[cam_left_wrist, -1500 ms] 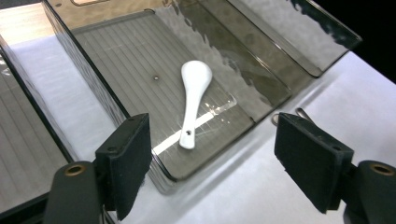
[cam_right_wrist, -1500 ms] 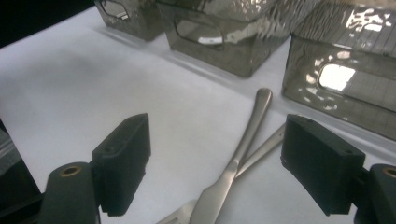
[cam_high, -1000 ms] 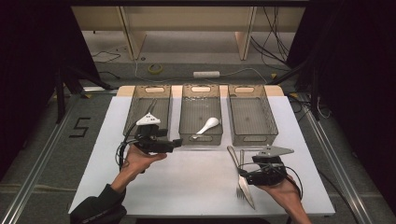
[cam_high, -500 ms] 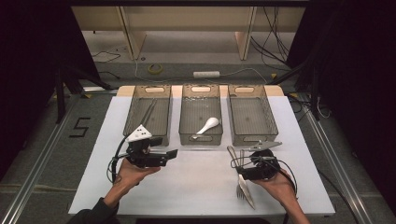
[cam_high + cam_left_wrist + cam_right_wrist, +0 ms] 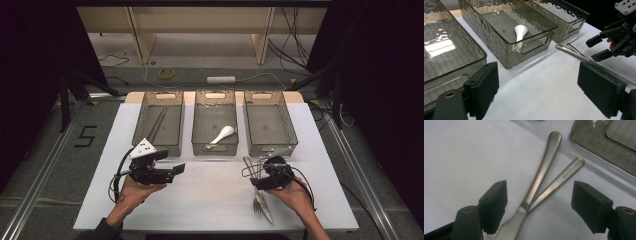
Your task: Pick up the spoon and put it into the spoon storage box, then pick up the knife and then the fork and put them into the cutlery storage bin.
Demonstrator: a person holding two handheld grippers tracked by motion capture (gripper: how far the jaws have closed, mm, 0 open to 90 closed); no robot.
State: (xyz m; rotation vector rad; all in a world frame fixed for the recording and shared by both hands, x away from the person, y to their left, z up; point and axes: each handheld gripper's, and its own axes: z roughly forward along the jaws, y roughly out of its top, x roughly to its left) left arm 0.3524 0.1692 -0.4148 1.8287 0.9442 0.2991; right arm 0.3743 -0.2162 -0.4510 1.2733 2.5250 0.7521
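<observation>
Holding my right gripper (image 5: 539, 202) low near the table's (image 5: 210, 205) front right corner, jaws wide open straddling the crossed handles of the fork (image 5: 534, 186) and knife (image 5: 560, 178), not touching either. My left gripper (image 5: 172, 170) is open too, empty, pointing sideways toward them from near the left bin (image 5: 150, 145).

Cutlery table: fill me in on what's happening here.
A person holds a gripper in each hand over a white table. The right gripper hangs open over two metal utensil handles that cross on the table, gripping neither. The left gripper is open and holds nothing. A white spoon lies in the middle bin.
</observation>
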